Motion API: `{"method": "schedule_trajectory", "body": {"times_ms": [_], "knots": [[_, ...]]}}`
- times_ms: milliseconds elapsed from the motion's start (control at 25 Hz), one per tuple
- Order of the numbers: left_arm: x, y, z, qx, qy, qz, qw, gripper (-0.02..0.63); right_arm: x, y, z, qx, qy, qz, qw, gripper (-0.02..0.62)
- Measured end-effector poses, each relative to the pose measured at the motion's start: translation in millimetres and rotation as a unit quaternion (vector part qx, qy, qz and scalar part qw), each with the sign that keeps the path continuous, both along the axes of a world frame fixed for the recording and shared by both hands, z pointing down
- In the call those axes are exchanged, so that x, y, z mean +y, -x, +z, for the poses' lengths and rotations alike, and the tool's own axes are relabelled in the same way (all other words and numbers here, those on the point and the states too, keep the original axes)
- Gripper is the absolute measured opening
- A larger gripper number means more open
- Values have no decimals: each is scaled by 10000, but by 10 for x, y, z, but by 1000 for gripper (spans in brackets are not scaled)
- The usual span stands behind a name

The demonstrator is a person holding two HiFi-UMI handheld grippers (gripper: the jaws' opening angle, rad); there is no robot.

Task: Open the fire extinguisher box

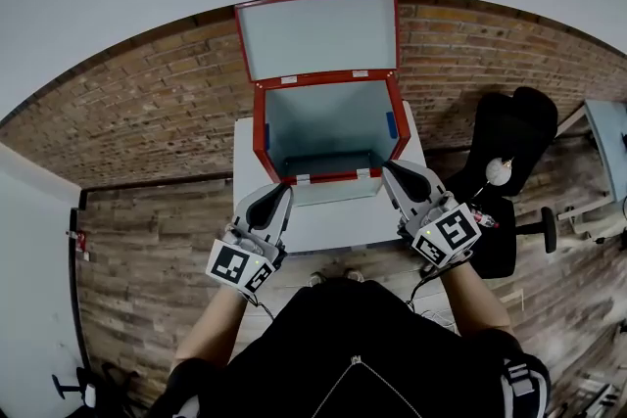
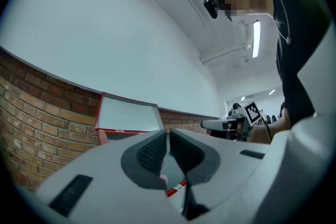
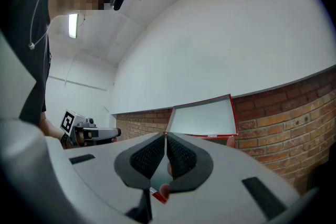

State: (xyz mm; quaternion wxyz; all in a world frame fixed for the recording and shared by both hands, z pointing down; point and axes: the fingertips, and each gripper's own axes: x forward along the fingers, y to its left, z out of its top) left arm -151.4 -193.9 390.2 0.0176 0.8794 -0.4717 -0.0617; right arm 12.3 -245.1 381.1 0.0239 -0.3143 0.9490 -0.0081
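Note:
The red fire extinguisher box (image 1: 260,127) stands open on a white stand (image 1: 323,225), and I can see nothing inside its grey interior. Its lid (image 1: 318,34) is raised against the brick wall. My left gripper (image 1: 281,194) sits at the box's front left corner, jaws shut with nothing seen between them. My right gripper (image 1: 390,168) is at the front right corner, also shut and empty. In the left gripper view the lid (image 2: 128,115) shows beyond the closed left gripper (image 2: 168,136), with the red rim (image 2: 178,189) just below. The right gripper view shows the lid (image 3: 205,119) past the closed right gripper (image 3: 165,139).
A brick wall (image 1: 147,103) runs behind the box, over a wood-plank floor (image 1: 157,250). A black office chair (image 1: 509,162) stands close on the right. A white panel (image 1: 29,259) borders the left side. The person's dark torso (image 1: 353,348) fills the near edge.

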Motion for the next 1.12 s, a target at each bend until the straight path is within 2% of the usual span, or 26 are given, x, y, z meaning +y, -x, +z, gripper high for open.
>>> {"method": "schedule_trajectory", "body": {"times_ms": [520,640,800,960,1120], "knots": [[245,-304,533,197,410,378,9983,46,276,206,614,75,621,84,9980,20],[257,-347,594,212,389,474,9979,46,319,251,631,-27,628,54,9980,20],[222,-333,604,370,421,429,9975,46,374,315,676,72,686,-18,9976,20],[216,-366,612,319,404,487,9975,46,382,342,620,64,365,-103,9993,20],[195,-376,616,318,408,472,9975,46,328,261,634,58,413,4,9991,20]]}}
